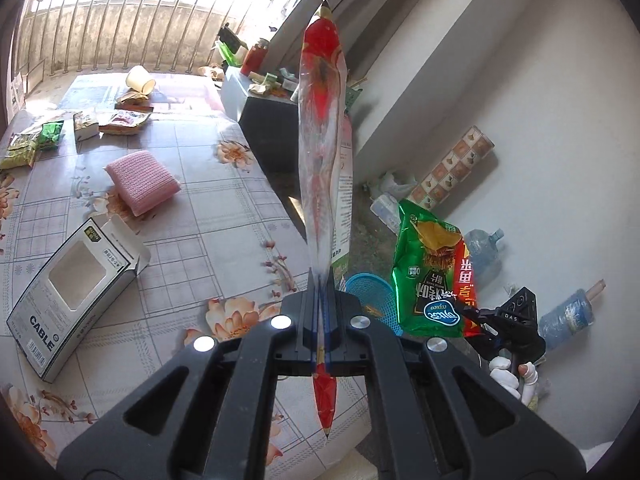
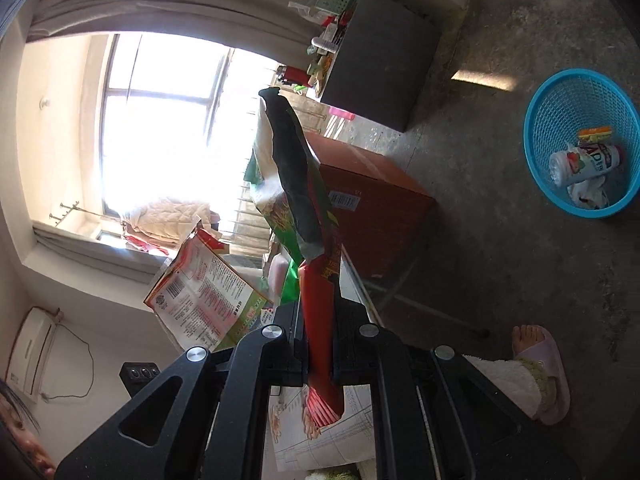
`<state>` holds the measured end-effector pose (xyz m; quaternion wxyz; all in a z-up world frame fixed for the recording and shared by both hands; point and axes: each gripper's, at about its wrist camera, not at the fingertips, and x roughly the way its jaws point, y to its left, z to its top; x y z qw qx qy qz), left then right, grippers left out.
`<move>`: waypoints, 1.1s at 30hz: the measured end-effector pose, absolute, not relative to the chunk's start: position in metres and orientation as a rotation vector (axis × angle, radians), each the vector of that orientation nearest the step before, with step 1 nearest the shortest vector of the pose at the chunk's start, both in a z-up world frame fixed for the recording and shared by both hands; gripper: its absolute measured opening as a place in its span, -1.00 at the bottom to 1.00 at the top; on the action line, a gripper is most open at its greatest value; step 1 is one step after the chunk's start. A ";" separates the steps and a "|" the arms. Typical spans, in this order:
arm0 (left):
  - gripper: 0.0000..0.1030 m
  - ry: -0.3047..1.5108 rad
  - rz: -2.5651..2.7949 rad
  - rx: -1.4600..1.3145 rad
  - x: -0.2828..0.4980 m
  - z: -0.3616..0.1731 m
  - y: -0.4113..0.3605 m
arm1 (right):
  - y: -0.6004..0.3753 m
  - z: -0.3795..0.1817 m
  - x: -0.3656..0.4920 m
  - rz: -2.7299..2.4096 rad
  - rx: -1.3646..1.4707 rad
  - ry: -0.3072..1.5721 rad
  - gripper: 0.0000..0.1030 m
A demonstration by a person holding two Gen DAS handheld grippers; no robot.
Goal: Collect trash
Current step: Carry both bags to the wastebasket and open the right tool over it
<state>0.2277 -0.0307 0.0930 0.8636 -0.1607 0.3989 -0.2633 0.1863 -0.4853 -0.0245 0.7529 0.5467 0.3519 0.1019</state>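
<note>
My left gripper is shut on a red and white snack wrapper, held edge-on above the table edge. The same wrapper shows in the right wrist view. My right gripper is shut on a green and red chip bag. In the left wrist view that bag hangs off the right gripper, to the right of the table. The blue mesh basket stands on the floor with a bottle and scraps in it; it also shows in the left wrist view, behind the chip bag.
On the floral tablecloth lie a white CABLE box, a pink sponge, several green and red packets and a paper cup. A brown cardboard box, a dark cabinet and my slippered foot are on the floor.
</note>
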 end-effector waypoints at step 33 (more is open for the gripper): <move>-0.99 1.363 -0.857 -0.156 0.380 -0.074 -0.367 | -0.674 -0.241 0.193 -0.530 1.190 0.982 -0.01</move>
